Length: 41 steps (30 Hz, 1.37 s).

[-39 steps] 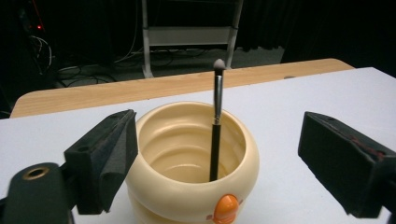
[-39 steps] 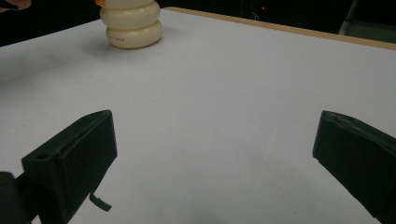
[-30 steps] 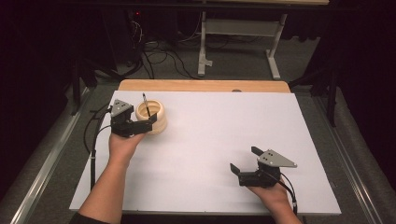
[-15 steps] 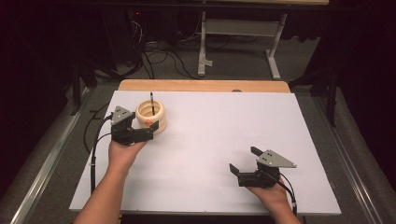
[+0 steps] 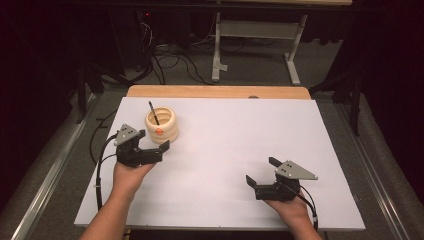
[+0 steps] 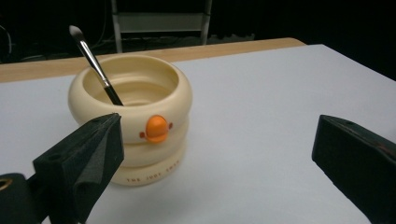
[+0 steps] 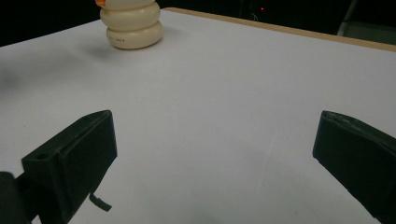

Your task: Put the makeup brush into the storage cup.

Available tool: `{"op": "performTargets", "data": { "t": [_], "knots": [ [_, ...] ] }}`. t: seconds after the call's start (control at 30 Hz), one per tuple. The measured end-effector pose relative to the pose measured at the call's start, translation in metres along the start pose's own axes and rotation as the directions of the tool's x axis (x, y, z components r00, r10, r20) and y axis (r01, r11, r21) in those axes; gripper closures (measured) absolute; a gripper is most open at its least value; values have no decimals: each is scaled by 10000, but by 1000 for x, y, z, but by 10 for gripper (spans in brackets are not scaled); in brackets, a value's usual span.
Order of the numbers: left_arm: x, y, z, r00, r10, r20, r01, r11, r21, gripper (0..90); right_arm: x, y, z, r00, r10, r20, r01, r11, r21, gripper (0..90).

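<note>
A cream ringed cup [image 5: 161, 125] with an orange duck beak stands at the far left of the white table top. A thin black paintbrush [image 5: 153, 113] leans inside it, bristles up. My left gripper [image 5: 155, 141] is open just in front of the cup, apart from it, with nothing between its jaws. In the left gripper view the cup [image 6: 135, 116] and brush [image 6: 95, 65] sit close ahead of the left gripper [image 6: 219, 133], a little left of centre. My right gripper [image 5: 261, 171] rests open at the near right. Far off in the right gripper view, beyond the right gripper [image 7: 215, 123], is the cup [image 7: 132, 23].
The white sheet [image 5: 235, 130] covers a wooden table whose bare edge [image 5: 215, 91] shows at the back. Beyond it are a dark floor with cables [image 5: 165, 60] and a white desk frame [image 5: 255, 35]. A metal rail [image 5: 45, 185] runs along the left side.
My left gripper has drawn back from the cup toward the near edge, open. The cup and brush stay in place. The right gripper has not moved.
</note>
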<state>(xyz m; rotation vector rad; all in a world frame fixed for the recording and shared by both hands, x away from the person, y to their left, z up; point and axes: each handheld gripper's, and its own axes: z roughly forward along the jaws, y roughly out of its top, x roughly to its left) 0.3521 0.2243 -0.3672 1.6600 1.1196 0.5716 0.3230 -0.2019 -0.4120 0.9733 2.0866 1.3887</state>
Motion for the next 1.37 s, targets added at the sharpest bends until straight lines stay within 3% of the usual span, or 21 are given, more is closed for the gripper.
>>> {"op": "performTargets", "data": {
  "t": [0.3,0.47,0.67,0.8,0.97,1.37],
  "knots": [
    [-24,-23,-11,9974,198,694,-201,9998,28,29,1,0,0,10000,-18,3,18,10000,-5,10],
    [-37,-41,-16,9919,502,1164,-501,9987,-37,29,1,0,0,10000,-17,-12,17,10000,28,10],
    [-47,-58,-18,9847,509,1668,-473,9986,-257,29,5,-1,3,9999,-156,-75,157,9998,102,10],
    [-55,-62,-14,9732,1372,1847,-1359,9905,-194,27,6,0,4,9996,-285,-58,286,9996,65,10],
    [-56,-61,-13,9637,1825,1949,-1790,9832,-356,6,5,0,1,10000,-9,-4,9,10000,-1,10],
    [-51,-59,-13,9670,1716,1883,-1695,9851,-273,0,1,2,-5,9997,147,190,-143,9997,-189,10]
  ]
}}
